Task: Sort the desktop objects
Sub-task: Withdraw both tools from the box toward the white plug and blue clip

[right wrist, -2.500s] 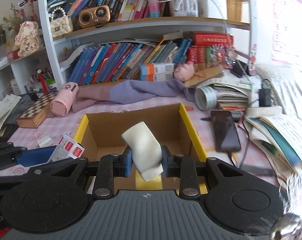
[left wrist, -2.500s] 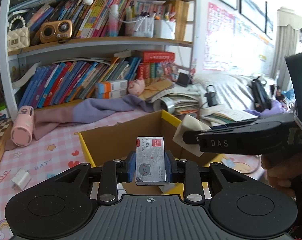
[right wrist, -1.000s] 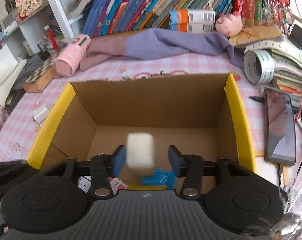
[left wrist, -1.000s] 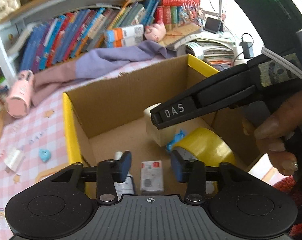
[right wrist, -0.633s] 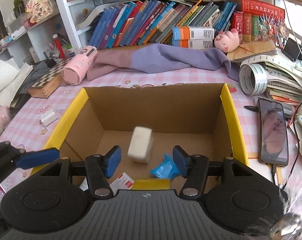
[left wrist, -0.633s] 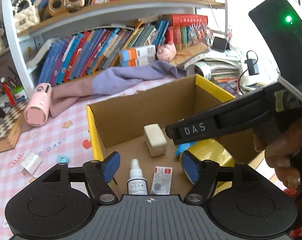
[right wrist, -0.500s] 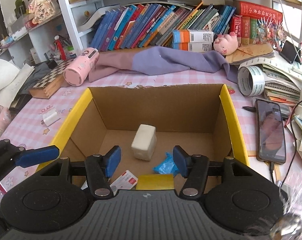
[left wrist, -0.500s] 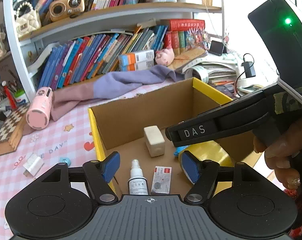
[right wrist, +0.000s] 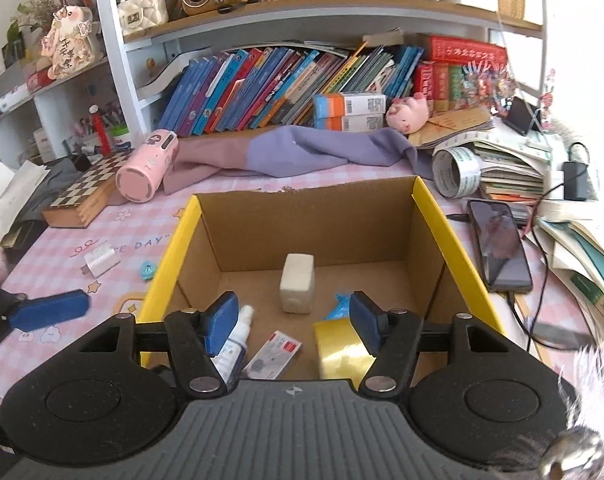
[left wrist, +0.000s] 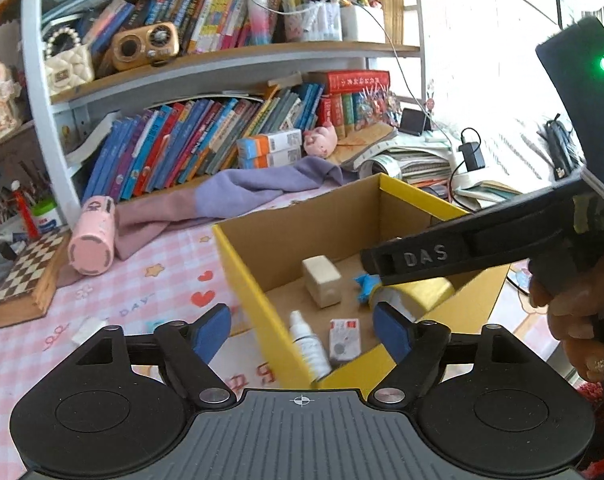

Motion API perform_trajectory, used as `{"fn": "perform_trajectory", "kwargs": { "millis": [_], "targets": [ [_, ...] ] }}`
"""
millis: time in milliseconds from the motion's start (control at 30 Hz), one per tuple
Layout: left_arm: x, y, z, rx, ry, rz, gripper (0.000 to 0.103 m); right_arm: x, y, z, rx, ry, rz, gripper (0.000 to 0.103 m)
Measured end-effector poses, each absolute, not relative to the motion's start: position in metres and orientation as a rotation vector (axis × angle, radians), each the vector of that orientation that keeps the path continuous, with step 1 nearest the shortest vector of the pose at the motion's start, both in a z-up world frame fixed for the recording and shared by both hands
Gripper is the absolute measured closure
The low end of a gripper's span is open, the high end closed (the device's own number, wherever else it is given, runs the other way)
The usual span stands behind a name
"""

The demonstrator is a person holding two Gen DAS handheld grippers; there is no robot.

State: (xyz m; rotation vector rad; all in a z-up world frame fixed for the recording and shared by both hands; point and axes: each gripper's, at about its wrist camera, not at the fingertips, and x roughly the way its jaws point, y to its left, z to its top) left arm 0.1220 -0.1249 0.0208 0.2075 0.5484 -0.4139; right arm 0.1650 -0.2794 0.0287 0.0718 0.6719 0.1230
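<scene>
Cardboard box [right wrist: 438, 216] on pink checked tablecloth [right wrist: 114, 236]

The tissue pack [left wrist: 345, 336] and white block [right wrist: 297, 283], gripped earlier, now lie in the cardboard box [right wrist: 434, 208]. Both the left gripper [left wrist: 302, 330] and right gripper [right wrist: 294, 320] are empty, jaws opening, pulled back.
</scene>
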Motion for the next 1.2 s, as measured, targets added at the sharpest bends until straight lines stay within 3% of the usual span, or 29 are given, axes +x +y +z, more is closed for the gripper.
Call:
{"fn": "perform_trajectory", "kwargs": {
  "millis": [700,1200],
  "targets": [
    [0.074,-0.011,0.010,0.173,0.600,-0.383,0.009,0.071,-0.179,0.012,0.086,0.697,-0.003,0.036],
    [0.056,0.037,-0.003,0.170,0.677,-0.293,0.006,0.062,-0.119,-0.003,0.043,0.785,0.118,0.032]
  ]
}}
